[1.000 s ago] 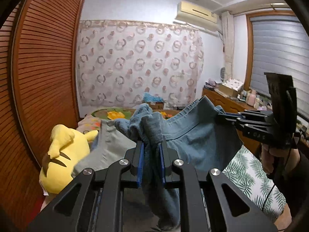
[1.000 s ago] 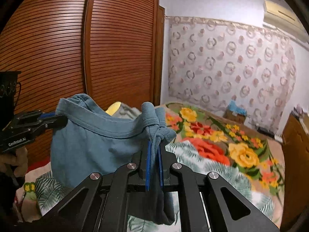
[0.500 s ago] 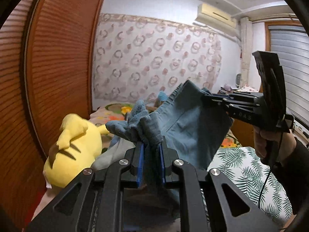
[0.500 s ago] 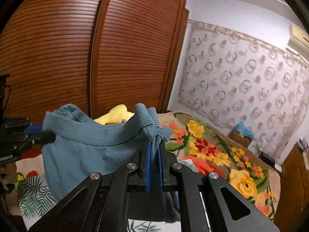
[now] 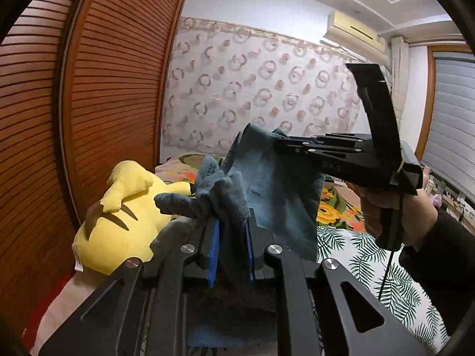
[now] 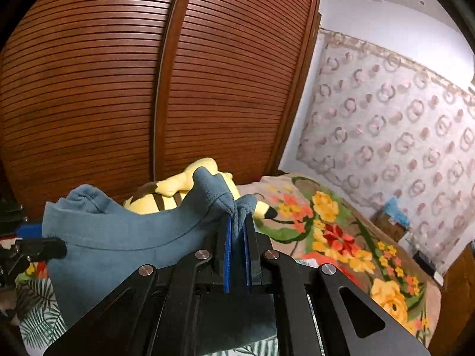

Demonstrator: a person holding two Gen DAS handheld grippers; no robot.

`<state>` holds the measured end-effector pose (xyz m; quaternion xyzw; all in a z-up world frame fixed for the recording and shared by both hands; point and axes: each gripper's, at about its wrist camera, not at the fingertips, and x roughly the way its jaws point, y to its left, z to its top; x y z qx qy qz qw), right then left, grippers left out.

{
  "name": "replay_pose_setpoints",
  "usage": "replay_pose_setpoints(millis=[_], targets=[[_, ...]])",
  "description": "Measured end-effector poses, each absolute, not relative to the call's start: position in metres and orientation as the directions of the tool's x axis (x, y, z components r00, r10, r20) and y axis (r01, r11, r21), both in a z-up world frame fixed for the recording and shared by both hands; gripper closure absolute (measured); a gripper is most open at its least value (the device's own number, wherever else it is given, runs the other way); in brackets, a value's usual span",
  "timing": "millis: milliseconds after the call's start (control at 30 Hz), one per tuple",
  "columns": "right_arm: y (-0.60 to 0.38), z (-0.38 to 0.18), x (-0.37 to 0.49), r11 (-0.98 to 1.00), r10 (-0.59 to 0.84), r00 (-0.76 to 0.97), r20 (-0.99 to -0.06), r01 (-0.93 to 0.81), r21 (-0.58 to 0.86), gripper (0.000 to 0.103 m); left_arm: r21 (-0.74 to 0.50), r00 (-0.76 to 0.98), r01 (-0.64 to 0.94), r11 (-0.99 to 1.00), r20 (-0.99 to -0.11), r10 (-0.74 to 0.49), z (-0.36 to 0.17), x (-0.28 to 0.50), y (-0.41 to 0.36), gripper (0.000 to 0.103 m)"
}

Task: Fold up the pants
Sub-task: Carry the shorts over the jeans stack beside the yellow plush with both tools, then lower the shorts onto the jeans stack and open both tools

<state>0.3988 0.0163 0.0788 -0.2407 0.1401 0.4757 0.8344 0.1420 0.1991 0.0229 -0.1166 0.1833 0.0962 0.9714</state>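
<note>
Tight on the left, open over the bed to the right

In the left wrist view the slatted wardrobe doors (image 5: 98,95) wall off the left of the frame, and the yellow plush toy (image 5: 124,216) fills the lower left beside them. The right wrist view shows the flowered bed cover (image 6: 341,231) lying bare at centre right, up to the patterned curtain (image 6: 386,124) at the far end.

A home bedroom: floral bedspread (image 6: 341,237), louvred wardrobe (image 6: 118,89), plush toy (image 5: 118,216).
</note>
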Motion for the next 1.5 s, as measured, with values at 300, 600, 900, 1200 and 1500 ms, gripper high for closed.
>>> replay_pose_setpoints(millis=[300, 600, 900, 1200, 1500], targets=[[0.026, 0.069, 0.41, 0.425, 0.728, 0.476, -0.493, -0.878, -0.221, 0.096, -0.194, 0.891, -0.252, 0.948, -0.43, 0.149, 0.012, 0.146, 0.202, 0.086], [0.024, 0.073, 0.415, 0.465, 0.693, 0.489, -0.529, -0.865, -0.189, 0.09, -0.202, 0.874, -0.275, 0.94, -0.459, 0.157, 0.004, 0.147, 0.203, 0.072], [0.001, 0.076, 0.4, 0.47, 0.703, 0.47, -0.535, -0.87, -0.148, 0.079, -0.179, 0.856, -0.298, 0.938, -0.485, 0.18, -0.004, 0.147, 0.203, 0.054], [0.0, 0.061, 0.425, 0.519, 0.646, 0.489, -0.586, -0.844, -0.132, 0.079, -0.157, 0.816, -0.322, 0.934, -0.546, 0.189, -0.023, 0.149, 0.204, 0.054], [0.002, 0.064, 0.421, 0.557, 0.646, 0.494, -0.582, -0.826, -0.082, 0.079, -0.14, 0.813, -0.311, 0.94, -0.551, 0.187, -0.022, 0.144, 0.2, 0.054]])
